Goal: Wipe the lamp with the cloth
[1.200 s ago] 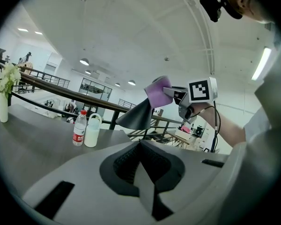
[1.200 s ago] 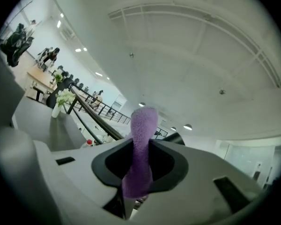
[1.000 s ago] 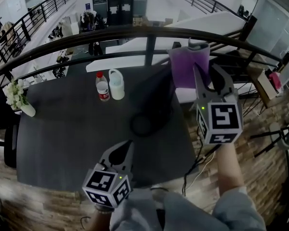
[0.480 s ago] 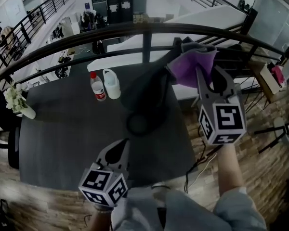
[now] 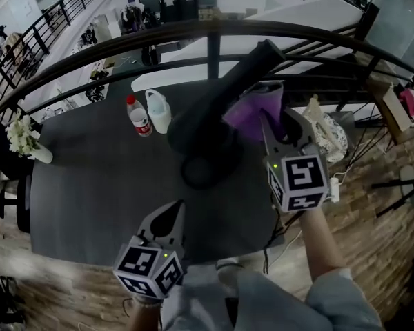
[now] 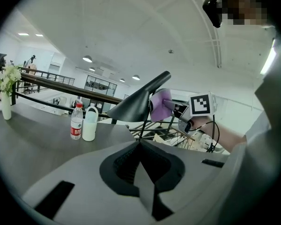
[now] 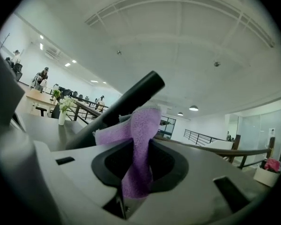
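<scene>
A: State of the right hand-held gripper (image 5: 274,119)?

B: Clamped on the purple cloth (image 7: 139,139), a fold nipped between the jaws. Rest of it bunched up and flopping toward the lamp.

A: And the left hand-held gripper (image 5: 172,216)?

B: Jaws pressed together, nothing between them. Hovers at 6 o'clock from the lamp, over the near edge of the worktop (image 5: 90,185).

A: Whereabouts of the black desk lamp (image 5: 200,126)?

B: Toward the 3 o'clock side of the worktop. Round base (image 5: 205,172) set flat, cone shade above it, stem end poking out toward 1 o'clock. Cloth up against the shade's 3 o'clock flank, touching by the look of the left gripper view.

A: Handling?

B: Cloth soft, limp and light; likely to slide out if pinched by an edge, so best gripped deep in a fold. Lamp stiff but probably top-heavy, with a smooth and perhaps slick shade. Apt to swivel or tip under a sideways shove. Worth steadying low on the stem or at the base with the idle gripper, then wiping in light strokes.

A: Anything else close by?

B: Water bottle (image 5: 139,116) and white jug (image 5: 159,109) side by side at 10 o'clock from the base. Flower vase (image 5: 27,143) far off at 9 o'clock.
</scene>
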`<state>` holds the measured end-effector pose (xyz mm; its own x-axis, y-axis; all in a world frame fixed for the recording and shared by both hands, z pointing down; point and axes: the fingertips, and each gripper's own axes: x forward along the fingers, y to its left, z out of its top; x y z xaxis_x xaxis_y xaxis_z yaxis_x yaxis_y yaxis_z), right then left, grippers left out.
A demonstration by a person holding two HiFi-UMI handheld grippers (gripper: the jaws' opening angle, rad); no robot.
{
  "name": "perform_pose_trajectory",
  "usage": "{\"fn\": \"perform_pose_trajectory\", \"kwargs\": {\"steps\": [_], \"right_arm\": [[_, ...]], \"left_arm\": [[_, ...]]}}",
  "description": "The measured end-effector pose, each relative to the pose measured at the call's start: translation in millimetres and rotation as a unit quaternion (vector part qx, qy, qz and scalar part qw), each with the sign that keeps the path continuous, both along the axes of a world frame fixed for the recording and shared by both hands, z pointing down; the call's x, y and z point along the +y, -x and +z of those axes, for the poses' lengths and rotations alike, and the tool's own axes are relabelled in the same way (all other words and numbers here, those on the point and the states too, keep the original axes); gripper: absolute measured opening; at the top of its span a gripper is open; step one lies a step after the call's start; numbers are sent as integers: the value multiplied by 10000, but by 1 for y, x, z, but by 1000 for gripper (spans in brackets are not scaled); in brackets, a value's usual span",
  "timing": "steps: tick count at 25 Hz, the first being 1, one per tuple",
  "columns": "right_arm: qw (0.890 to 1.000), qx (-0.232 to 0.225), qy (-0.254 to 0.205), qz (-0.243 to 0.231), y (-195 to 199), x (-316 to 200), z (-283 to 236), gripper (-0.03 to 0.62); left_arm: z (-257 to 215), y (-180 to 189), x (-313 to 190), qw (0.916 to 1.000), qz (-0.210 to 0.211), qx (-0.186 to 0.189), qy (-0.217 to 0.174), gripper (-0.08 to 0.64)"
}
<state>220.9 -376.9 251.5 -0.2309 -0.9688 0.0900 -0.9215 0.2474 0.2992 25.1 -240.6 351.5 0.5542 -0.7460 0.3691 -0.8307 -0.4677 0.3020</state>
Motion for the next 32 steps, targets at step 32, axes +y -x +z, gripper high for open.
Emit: {"fn": "perform_pose_trajectory", "kwargs": {"steps": [32], "right_arm": [[9787, 306, 2022, -206, 41, 29, 228, 91]], "left_arm": [[46, 35, 12, 9948, -681, -379, 653, 9]]}}
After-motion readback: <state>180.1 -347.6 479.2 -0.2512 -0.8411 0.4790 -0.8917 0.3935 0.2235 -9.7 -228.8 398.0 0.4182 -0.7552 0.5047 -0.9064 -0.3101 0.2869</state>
